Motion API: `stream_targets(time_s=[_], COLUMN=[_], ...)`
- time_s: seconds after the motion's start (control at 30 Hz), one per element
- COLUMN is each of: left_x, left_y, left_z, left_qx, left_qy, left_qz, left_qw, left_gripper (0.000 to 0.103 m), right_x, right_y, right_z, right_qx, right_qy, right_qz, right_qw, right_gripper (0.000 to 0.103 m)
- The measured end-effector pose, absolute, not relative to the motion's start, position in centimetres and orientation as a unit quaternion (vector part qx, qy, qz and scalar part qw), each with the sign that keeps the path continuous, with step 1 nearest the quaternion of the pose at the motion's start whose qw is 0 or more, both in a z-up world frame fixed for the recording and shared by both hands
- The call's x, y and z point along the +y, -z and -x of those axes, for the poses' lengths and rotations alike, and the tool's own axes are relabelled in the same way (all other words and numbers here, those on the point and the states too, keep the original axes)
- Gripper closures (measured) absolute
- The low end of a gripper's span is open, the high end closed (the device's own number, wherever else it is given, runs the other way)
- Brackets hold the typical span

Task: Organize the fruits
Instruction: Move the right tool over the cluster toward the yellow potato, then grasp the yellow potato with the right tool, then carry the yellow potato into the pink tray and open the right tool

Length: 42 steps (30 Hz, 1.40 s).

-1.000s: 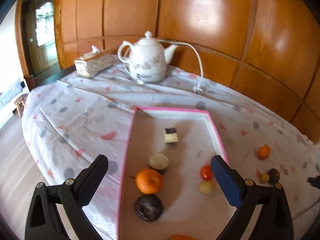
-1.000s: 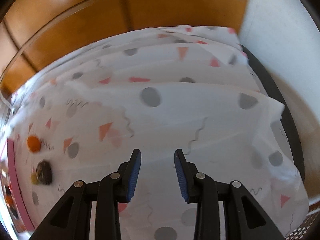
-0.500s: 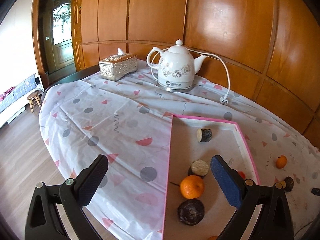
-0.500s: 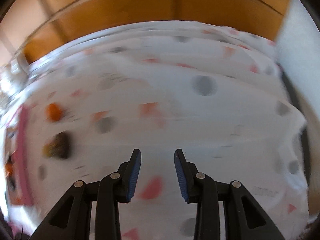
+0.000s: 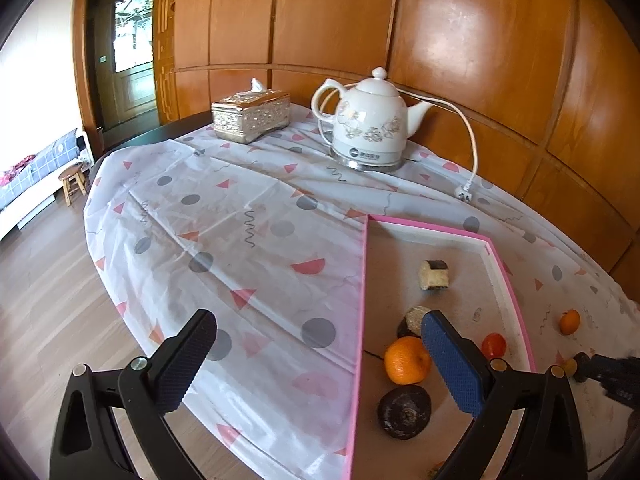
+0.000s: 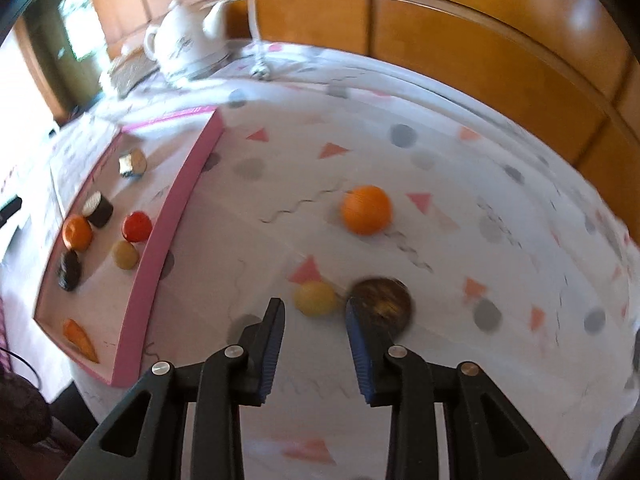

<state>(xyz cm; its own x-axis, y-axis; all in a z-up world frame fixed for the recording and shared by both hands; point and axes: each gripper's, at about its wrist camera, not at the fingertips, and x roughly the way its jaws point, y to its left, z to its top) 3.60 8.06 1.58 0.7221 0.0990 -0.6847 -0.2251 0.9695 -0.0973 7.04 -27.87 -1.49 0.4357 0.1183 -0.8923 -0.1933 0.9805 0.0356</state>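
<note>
A pink-rimmed tray holds an orange, a dark round fruit, a red fruit, a yellow fruit, a carrot-like piece and cut pieces. On the cloth right of the tray lie an orange, a small yellow fruit and a dark brown fruit. My right gripper is open and empty, just before the yellow fruit. My left gripper is open and empty over the tray's left rim.
A white electric kettle with cord and plug and a silver tissue box stand at the table's back. Wood panelling runs behind. The cloth-covered table edge drops to the floor at left.
My right gripper has swung left, bringing the loose fruits and the tray into view. My left gripper has turned left, so the tray sits further right.
</note>
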Motion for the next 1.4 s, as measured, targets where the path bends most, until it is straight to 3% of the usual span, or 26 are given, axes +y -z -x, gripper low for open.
stream_targets(time_s=[0.6,0.83,1.4], left_x=[12.6,12.6,12.4], left_y=[0.9,0.9,1.1], left_z=[-3.3,-3.1,-3.0], left_qx=[0.396,0.395,0.401], left_qy=[-0.16,-0.156,-0.144], left_qz=[0.147,0.148,0.154], left_qw=[0.892,0.893,0.892], left_gripper=[0.0,0.0,0.0], right_x=[-26.8,-26.5,-15.9], right_y=[5.2,5.8,-0.2], right_z=[-10.1,-10.0,-5.8], right_qx=[0.547,0.546,0.497], right_qy=[-0.054,-0.046,-0.208], right_qz=[0.093,0.078,0.042], right_qw=[0.83,0.833,0.842], right_gripper=[0.072,0.079,0.079])
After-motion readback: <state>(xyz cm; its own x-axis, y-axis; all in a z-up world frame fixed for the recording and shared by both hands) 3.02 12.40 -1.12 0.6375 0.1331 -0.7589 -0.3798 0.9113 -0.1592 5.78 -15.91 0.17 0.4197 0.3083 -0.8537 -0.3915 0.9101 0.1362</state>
